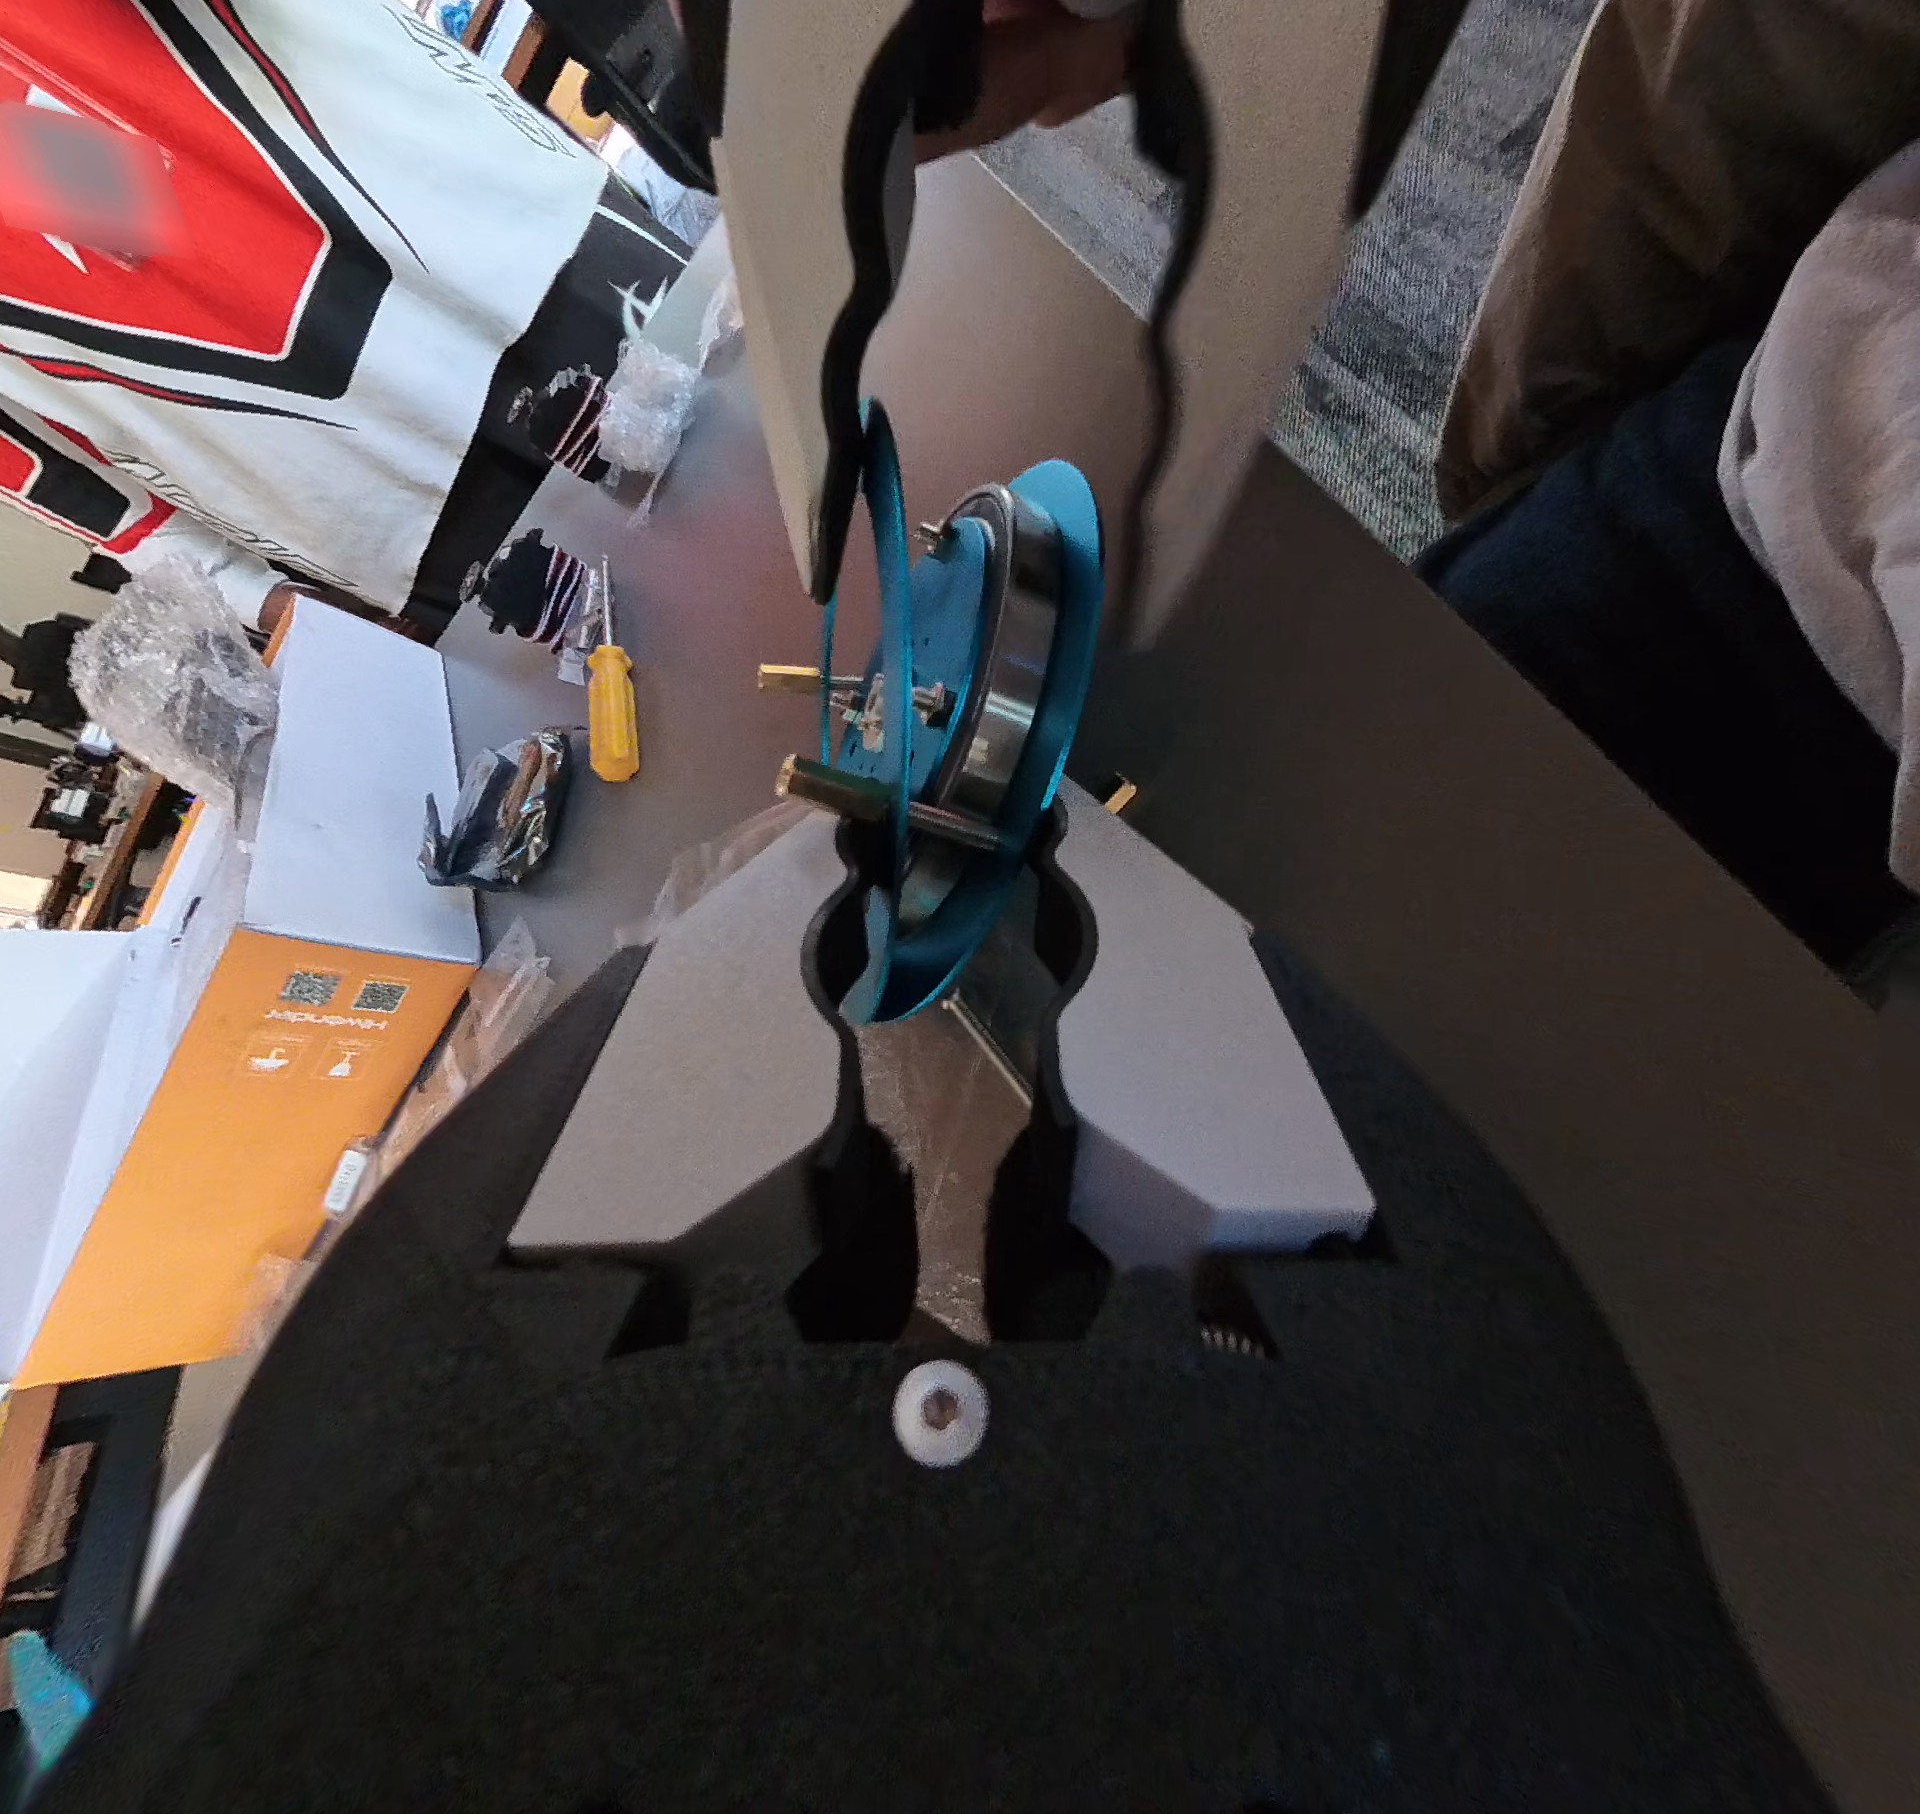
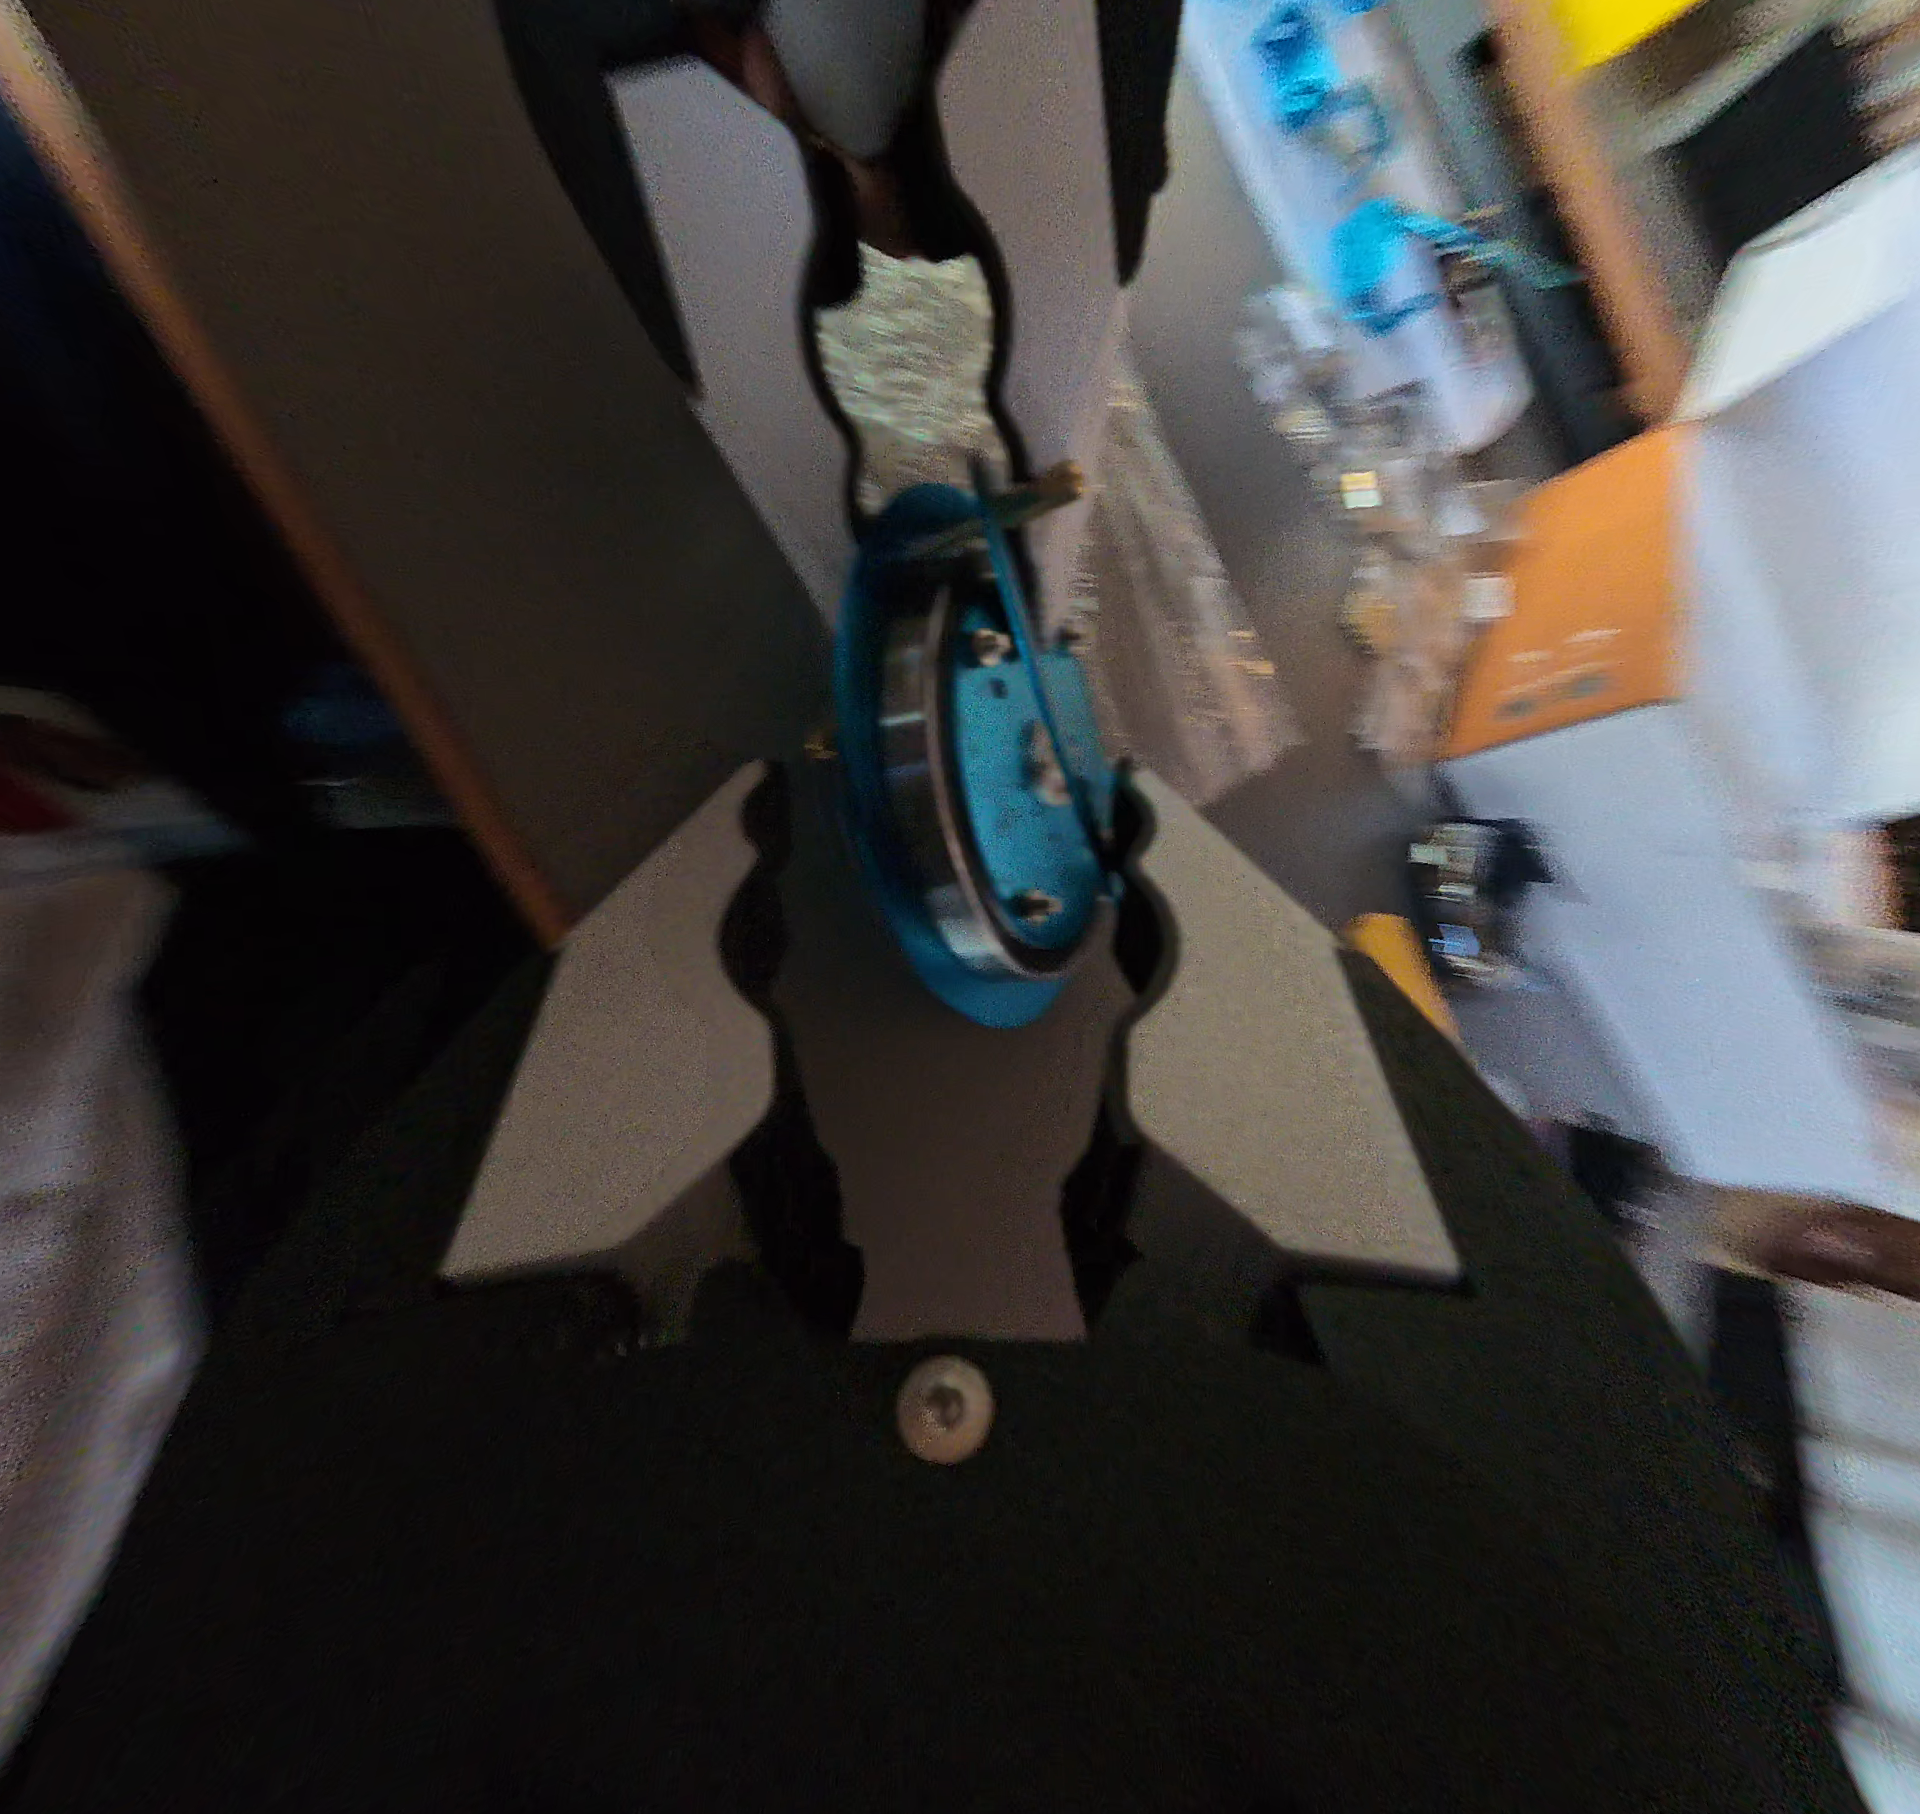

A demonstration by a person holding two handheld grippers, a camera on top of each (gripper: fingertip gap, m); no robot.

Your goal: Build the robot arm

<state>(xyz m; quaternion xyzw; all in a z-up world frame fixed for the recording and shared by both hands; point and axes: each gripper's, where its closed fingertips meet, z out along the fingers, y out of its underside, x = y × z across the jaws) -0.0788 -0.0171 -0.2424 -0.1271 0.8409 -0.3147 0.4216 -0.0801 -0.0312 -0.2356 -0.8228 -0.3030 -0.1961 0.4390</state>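
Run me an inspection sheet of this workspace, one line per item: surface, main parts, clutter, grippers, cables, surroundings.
Surface: grey table, partly covered.
Main parts: blue disc assembly with metal bearing ring and brass standoffs, held in the air.
Clutter: yellow screwdriver, foil bag, bubble wrap, orange and white box, small motors.
Grippers: left gripper jaws shut on the assembly's lower edge; right gripper jaws wider, one fingertip at the disc edge, grip unclear through blur.
Cables: nothing seen.
Surroundings: red and white banner, carpet, a seated person's sleeve.
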